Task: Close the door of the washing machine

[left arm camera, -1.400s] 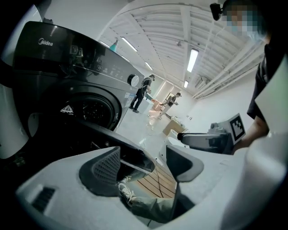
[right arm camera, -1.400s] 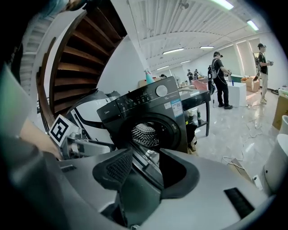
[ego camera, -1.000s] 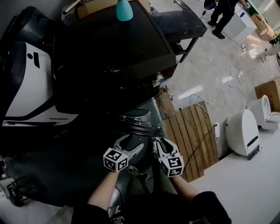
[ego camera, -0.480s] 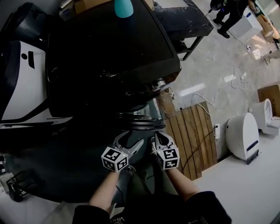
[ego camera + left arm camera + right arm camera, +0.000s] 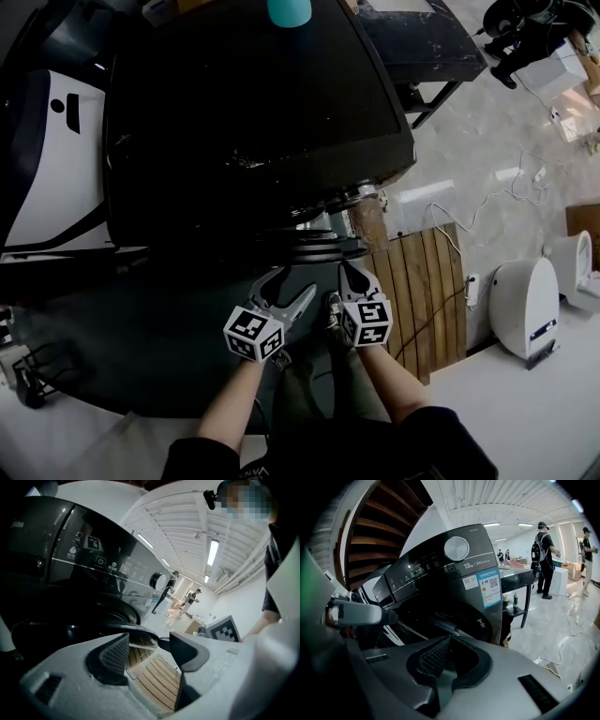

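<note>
The black front-loading washing machine [image 5: 253, 112] fills the head view, and its round door [image 5: 314, 251] hangs ajar just below the front edge. My left gripper [image 5: 289, 289] is a little short of the door rim [image 5: 117, 629]. Its jaws are closing, with nothing between them. My right gripper [image 5: 352, 274] sits beside it on the right, shut and empty, tip close to the door. In the right gripper view the shut jaws [image 5: 449, 651] point at the machine front [image 5: 459, 588], below the control knob [image 5: 456, 548].
A slatted wooden platform [image 5: 422, 300] lies on the floor right of the machine, with a white toilet-like unit [image 5: 523, 305] past it. A white appliance [image 5: 56, 178] stands at the left. A teal bottle [image 5: 289, 9] sits on the machine. People [image 5: 543, 559] stand far off.
Both grippers have moved forward toward the door. The right jaws have gone from slightly apart to shut, and the left jaws have narrowed a little.
</note>
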{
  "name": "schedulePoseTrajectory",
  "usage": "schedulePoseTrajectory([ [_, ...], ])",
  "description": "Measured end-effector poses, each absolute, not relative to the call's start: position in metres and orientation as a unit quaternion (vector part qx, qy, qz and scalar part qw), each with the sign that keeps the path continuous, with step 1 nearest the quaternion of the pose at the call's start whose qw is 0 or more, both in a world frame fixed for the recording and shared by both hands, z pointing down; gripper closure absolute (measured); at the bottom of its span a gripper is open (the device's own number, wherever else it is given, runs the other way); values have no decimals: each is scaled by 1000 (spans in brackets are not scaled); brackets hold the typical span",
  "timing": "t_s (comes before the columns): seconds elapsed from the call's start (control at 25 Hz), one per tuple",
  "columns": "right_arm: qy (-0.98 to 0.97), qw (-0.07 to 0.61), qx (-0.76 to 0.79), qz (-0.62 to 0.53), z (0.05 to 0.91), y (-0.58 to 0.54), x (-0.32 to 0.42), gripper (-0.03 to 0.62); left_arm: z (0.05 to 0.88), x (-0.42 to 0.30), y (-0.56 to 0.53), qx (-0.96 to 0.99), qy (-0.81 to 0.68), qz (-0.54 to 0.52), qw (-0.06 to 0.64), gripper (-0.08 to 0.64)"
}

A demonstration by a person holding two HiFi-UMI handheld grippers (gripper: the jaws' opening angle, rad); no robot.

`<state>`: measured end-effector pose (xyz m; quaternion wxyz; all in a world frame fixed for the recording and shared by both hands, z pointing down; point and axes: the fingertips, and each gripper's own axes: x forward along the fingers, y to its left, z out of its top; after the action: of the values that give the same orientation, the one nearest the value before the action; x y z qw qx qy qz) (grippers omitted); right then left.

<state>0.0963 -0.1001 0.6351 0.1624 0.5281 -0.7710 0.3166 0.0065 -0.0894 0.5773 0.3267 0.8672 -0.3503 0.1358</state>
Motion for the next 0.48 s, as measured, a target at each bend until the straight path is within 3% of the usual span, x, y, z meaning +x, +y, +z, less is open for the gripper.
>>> schedulePoseTrajectory([
  [0.16, -778, 161, 523, 309, 635, -119, 96, 591, 580, -11, -104, 858, -391, 151, 299, 352],
  [0.36, -787, 158, 513, 304, 634, -139, 96, 591, 585, -41, -120, 834, -457, 175, 256, 511],
  [0.48, -790, 153, 511, 304, 634, -148, 96, 591, 588, -55, -128, 816, -491, 179, 246, 548],
])
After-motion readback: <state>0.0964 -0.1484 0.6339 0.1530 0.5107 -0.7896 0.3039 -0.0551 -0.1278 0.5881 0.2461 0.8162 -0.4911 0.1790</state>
